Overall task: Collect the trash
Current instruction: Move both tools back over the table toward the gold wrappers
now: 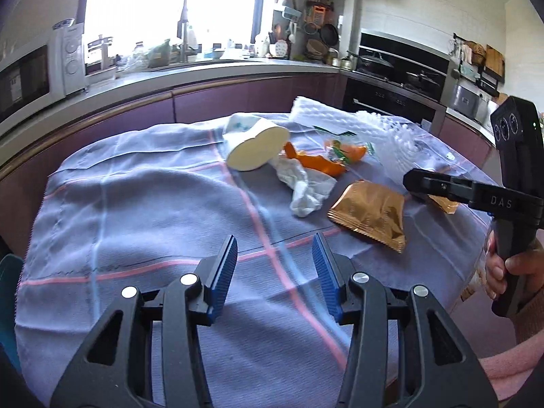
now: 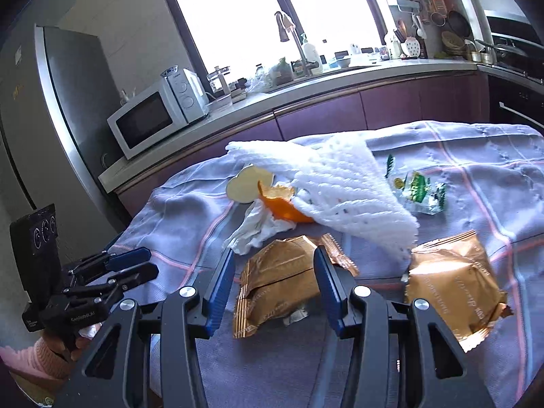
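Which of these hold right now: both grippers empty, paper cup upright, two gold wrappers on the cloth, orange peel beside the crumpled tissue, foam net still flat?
1. Both the left gripper and the right gripper are empty: true.
2. The paper cup stands upright: false, it lies on its side.
3. Two gold wrappers lie on the cloth: true.
4. The orange peel lies beside the crumpled tissue: true.
5. The foam net lies flat: false, it drapes over the peel.

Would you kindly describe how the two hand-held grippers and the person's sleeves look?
Each hand-held gripper, left and right, has a black frame with silver round pivots and blue ribbed finger pads. The right one's body bears white lettering "DAS" and a black camera block with three round lenses. The sleeves are pink knit.
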A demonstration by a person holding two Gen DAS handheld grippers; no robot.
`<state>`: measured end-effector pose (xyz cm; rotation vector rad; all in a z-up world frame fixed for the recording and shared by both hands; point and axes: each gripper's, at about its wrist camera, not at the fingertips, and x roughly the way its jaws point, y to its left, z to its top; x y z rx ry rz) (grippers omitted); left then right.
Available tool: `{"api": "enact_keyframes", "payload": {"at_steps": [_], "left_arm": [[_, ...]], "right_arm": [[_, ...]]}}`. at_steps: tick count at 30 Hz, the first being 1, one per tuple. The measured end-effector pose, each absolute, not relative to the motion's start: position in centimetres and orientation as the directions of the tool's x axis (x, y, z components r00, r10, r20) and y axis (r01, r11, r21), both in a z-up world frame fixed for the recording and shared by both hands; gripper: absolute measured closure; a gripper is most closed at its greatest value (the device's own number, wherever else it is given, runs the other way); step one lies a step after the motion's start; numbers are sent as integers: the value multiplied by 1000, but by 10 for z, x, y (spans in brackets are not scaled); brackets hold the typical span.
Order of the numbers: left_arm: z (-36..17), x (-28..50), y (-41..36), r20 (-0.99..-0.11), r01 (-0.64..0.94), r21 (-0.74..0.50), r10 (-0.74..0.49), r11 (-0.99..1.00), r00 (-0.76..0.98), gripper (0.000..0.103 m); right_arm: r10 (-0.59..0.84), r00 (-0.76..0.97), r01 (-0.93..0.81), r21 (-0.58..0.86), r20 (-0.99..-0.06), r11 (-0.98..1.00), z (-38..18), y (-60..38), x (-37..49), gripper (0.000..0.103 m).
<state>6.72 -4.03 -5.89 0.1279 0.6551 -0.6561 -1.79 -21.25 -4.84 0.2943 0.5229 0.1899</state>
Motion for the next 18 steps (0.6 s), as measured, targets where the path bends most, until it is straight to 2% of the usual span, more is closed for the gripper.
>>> {"api": "enact_keyframes", "payload": {"at_steps": [7, 13, 18], "left_arm": [[-65, 76, -94, -634, 688, -123, -590, 715, 499, 55], [-70, 70, -126, -652, 739, -108, -609, 665, 452, 46], [-78, 68, -133, -676, 750, -137, -614, 647, 407, 44]], "right_arm": [[153, 887, -29, 279, -436, 960, -41, -237, -30, 57], [86, 879, 26, 228, -469, 973, -49, -244, -22, 57], [156, 866, -36, 253, -475, 967, -55, -239, -22, 57]]}}
